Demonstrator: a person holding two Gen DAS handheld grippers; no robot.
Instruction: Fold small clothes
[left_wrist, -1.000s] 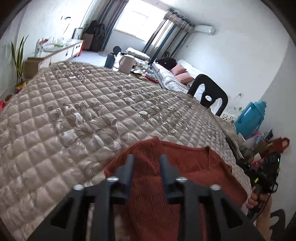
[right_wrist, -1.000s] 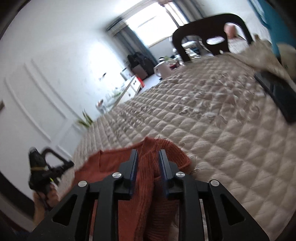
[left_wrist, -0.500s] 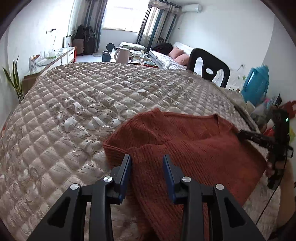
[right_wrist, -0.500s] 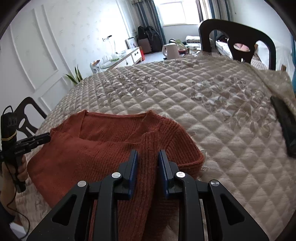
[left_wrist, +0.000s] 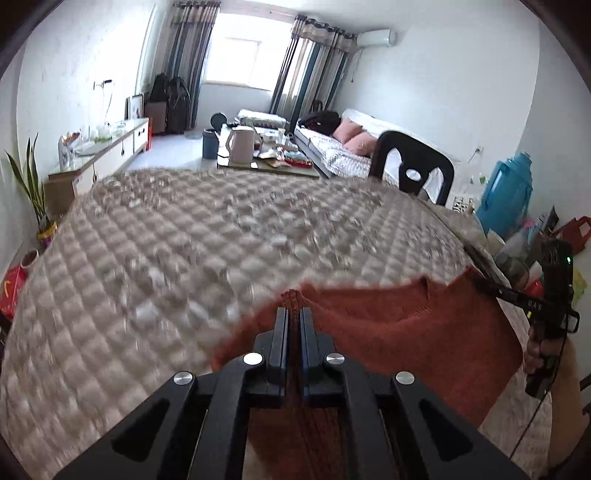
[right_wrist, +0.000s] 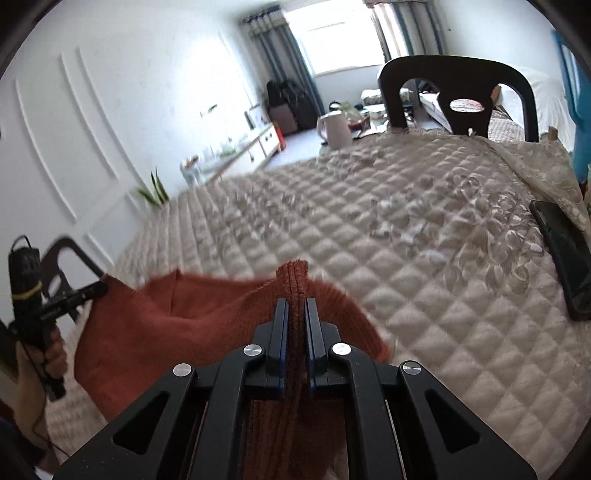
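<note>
Both grippers, left gripper (left_wrist: 294, 314) and right gripper (right_wrist: 296, 306), pinched the rust knit sweater (left_wrist: 406, 332) edge, lifting it off the quilted bedspread (left_wrist: 184, 258), probably to fold it.

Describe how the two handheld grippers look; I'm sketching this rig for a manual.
Both the left gripper and right gripper are matte black, with triangular cut-outs in the linkage, round silver screws and blue-edged pads. Each has a thick black handle; a thin black cable hangs from it. The left's handle has a yellow band, the right's a green light.
</note>
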